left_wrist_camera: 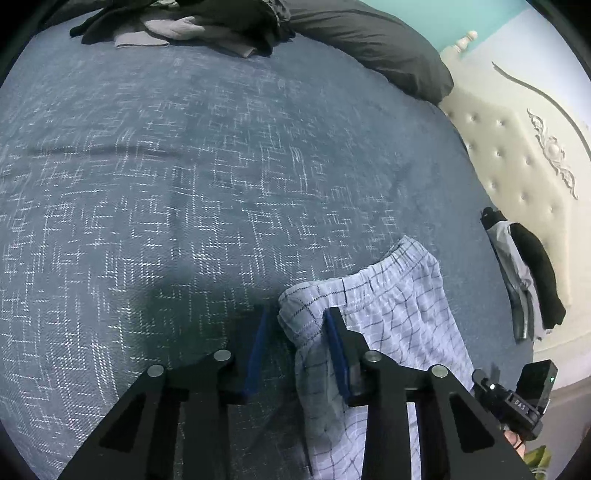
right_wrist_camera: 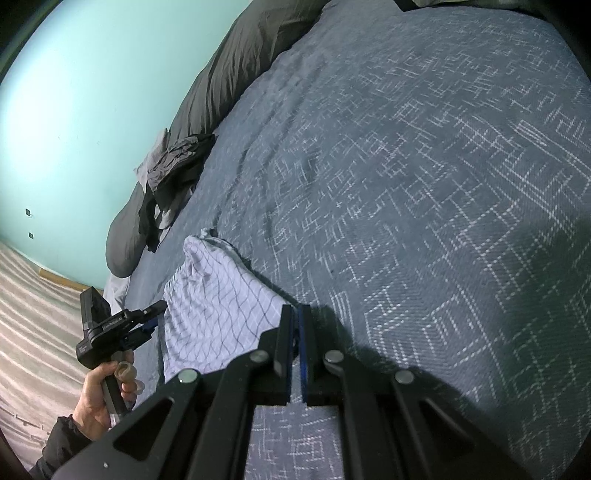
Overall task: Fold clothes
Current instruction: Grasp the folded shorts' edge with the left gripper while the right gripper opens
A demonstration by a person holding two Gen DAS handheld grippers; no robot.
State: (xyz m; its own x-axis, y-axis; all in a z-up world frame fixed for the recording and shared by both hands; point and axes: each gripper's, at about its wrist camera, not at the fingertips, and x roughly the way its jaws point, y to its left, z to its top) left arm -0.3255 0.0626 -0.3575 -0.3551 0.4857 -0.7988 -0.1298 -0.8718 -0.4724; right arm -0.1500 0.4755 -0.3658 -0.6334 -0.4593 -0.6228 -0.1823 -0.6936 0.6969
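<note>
Pale checked pyjama shorts (left_wrist_camera: 391,306) with an elastic waistband lie on the blue patterned bedspread (left_wrist_camera: 184,166). My left gripper (left_wrist_camera: 298,314) stands open over their left edge. A fold of the cloth sits between its blue pads, against the right pad and apart from the left one. In the right wrist view my right gripper (right_wrist_camera: 295,308) is shut, and a corner of the checked shorts (right_wrist_camera: 214,295) runs into its tips. The left gripper (right_wrist_camera: 155,310), held in a person's hand (right_wrist_camera: 99,387), is at the shorts' far edge. The right gripper (left_wrist_camera: 487,380) shows at the lower right of the left wrist view.
A heap of dark clothes (left_wrist_camera: 184,22) (right_wrist_camera: 173,166) lies by a grey pillow (left_wrist_camera: 369,40) (right_wrist_camera: 240,66). More dark garments (left_wrist_camera: 528,273) hang at the bed's edge near a cream tufted headboard (left_wrist_camera: 517,155). A striped carpet (right_wrist_camera: 29,302) lies below.
</note>
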